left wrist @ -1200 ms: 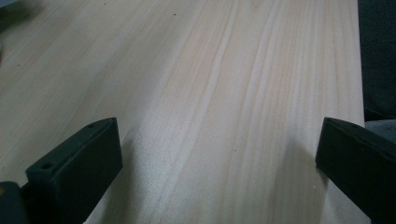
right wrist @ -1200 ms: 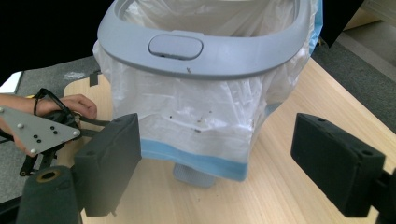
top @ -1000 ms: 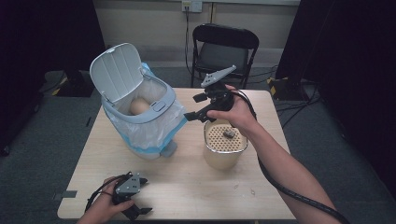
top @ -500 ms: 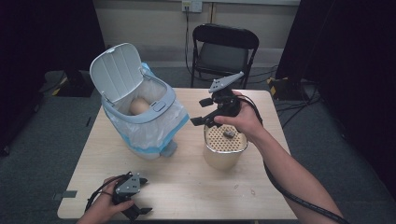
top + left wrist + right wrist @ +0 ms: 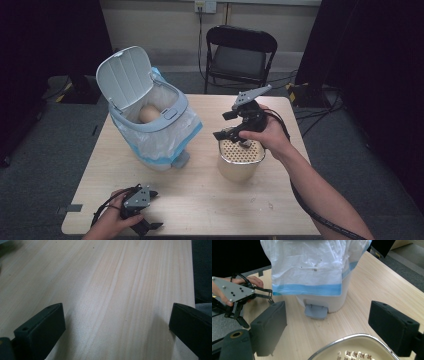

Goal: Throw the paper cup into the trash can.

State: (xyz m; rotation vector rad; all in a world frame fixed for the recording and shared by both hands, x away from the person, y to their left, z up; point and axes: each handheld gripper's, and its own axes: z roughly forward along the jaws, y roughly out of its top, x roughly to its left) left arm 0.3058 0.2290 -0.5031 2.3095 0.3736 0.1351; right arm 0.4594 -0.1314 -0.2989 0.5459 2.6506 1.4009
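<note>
Two open jaws of the right gripper, its jaws just opening, hover over the stiff, probably light beige perforated-lid canister; grasp its metal rim.

2 black jaws standing wide apart with nothing between them, cream perforated container lying just below, white pedal bin wearing a plastic liner, left gripper resting on the wooden table
</note>
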